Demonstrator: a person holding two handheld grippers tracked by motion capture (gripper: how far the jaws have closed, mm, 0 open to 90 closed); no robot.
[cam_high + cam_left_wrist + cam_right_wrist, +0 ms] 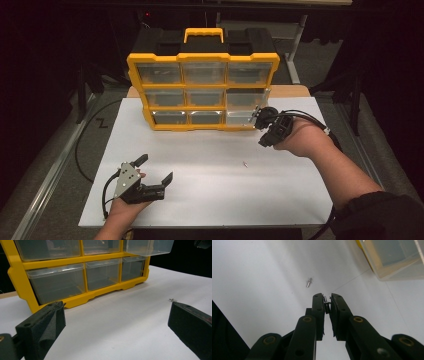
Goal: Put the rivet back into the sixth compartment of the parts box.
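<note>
Jaws of the left gripper (pixel 156 169) stood wide apart with nothing between them, low at the lower left of the high view, resting in the person's left hand (pixel 122 205) over the white tabletop (pixel 210 200). A small metal pin (pixel 245 163) lay loose on the white surface right of centre, well apart from both grippers; in the left gripper view it (pixel 172 300) showed just past the tip of the right-hand jaw. Farther up at the right of the high view, the right gripper (pixel 258 116) was nearly closed, its jaws pinching a second small metal pin (pixel 325 302) at their tips. It hung just beside a pulled-out clear drawer (pixel 243 100) of the yellow organiser (pixel 202 91) standing at the top centre.
</note>
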